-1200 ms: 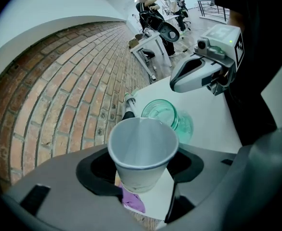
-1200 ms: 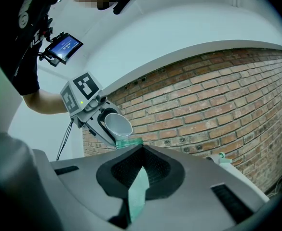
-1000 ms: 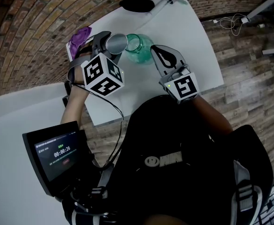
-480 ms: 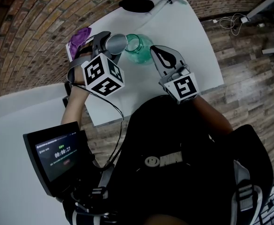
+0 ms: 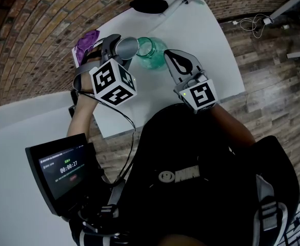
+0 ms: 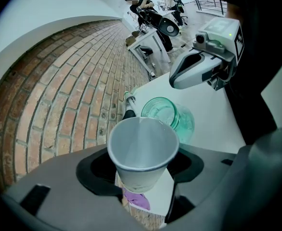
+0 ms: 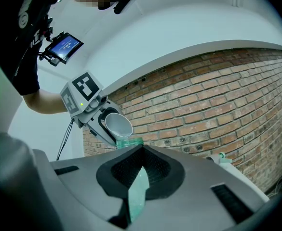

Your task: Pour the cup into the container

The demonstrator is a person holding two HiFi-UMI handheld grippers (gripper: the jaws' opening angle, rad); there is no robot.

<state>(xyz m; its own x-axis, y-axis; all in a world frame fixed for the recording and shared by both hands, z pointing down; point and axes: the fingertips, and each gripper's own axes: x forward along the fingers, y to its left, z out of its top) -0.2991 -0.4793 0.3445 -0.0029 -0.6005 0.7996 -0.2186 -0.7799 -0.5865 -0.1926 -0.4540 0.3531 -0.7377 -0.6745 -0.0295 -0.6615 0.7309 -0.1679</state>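
Holding tilted cup (image 6: 141,150) in left hand-held gripper (image 6: 143,174), rim just above container (image 6: 168,115)

Right gripper (image 7: 141,150) jaws are hiding most of the jar (image 7: 129,141) in its own view, with only the rim and a green sliver showing. In the head view, left gripper (image 5: 120,45) is covering part of the cup (image 5: 129,46) and a purple thing (image 5: 88,37), kind unclear. Cup is overlapping the jar's mouth. Screen (image 5: 62,168) text is reading too small.

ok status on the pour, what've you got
Left gripper shut on paper cup, tipped at the green jar mouth. Right gripper shut, beside the jar. Cup looks empty; nothing between them.
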